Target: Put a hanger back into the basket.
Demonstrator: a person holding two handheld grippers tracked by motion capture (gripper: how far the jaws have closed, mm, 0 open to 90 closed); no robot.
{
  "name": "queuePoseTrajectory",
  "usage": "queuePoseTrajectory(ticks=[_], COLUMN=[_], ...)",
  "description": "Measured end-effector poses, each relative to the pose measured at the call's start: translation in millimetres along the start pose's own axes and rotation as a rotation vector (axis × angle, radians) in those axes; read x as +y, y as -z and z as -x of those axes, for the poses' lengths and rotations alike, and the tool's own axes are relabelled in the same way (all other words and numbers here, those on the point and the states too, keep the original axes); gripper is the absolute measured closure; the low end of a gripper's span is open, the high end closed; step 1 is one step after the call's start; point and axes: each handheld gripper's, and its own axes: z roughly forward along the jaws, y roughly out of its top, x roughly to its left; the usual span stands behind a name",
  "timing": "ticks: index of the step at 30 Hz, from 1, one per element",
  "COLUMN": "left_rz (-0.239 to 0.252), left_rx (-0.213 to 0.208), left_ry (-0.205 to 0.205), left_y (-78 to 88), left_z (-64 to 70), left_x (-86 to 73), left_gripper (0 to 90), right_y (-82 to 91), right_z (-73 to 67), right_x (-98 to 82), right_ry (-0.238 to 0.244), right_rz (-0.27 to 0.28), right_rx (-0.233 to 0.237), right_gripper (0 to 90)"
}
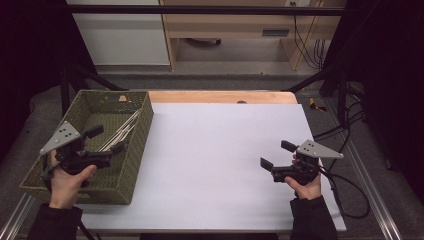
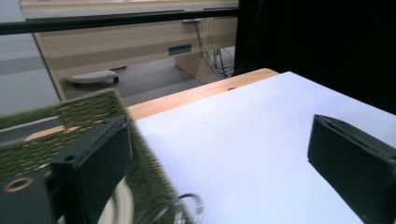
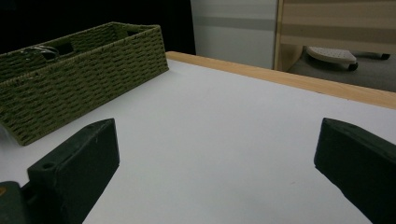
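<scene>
At the left of the high view a green woven basket (image 1: 131, 150) sits on the left edge of the table (image 1: 220, 165), which is covered by a plain white sheet. Inside the basket lie several pale utensils (image 1: 120, 134), long and thin (spoons or sticks, too small to tell), running diagonally from lower left to upper right of the basket.

The left tool (image 1: 102, 141) hangs over the basket, above the utensils' lower ends, its jaws spread wide with nothing between them. In the left gripper view the basket's rim crosses between the jaws at lower left, with a pale curved piece and some wire loops below it. The right tool (image 1: 274, 154) sits at the right of the high view, low over the bare sheet, also spread wide and holding nothing.

The step in hand looks like the end of a drop into the basket: the utensils lie inside and the left tool stands free of them. The next move probably calls for the left tool to lift clear of the basket's right wall before crossing to the sheet.

Room is ample: the centre of the sheet is bare. The basket's near left corner overhangs the table edge, so a knock there could tip it.
</scene>
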Motion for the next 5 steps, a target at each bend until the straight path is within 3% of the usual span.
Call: queuePoseTrajectory(ticks=[5], left_rz=[0.003], left_rx=[-0.012], left_ry=[0.009], left_y=[-13.7], left_z=[21.7], left_x=[-9.1], left_gripper=[3.4], right_y=[1.7], right_z=[0.1], right_x=[0.3], right_ry=[0.006], right_rz=[0.002], right_rx=[0.014], right_gripper=[0.8])
